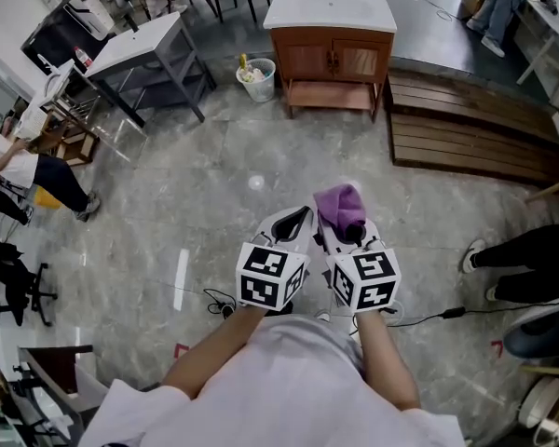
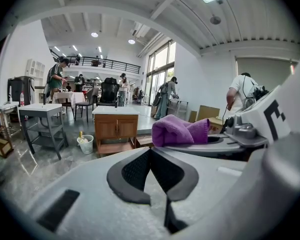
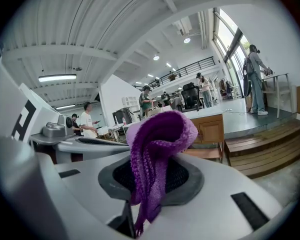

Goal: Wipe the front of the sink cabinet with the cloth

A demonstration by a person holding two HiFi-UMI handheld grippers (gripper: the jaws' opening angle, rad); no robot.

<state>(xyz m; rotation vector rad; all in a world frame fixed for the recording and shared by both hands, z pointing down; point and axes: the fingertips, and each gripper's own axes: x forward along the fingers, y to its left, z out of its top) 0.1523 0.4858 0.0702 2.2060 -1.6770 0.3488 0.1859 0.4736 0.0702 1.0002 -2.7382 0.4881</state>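
Purple cloth [image 3: 157,144] pinched between right gripper [image 3: 152,178] fingers [image 3: 192,181], left gripper [image 2: 152,173] closed

Both forearms extend forward, the 2 grippers just beside each other, pointing toward the sink cabinet [image 1: 331,59] and well apart from it. The left gripper [image 1: 293,222] has its jaws together with nothing between them; the right gripper [image 1: 347,229] clamps the purple cloth [image 1: 340,203].

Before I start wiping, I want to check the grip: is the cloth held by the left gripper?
No, the purple cloth is pinched by the right gripper, while the left gripper is shut on nothing.
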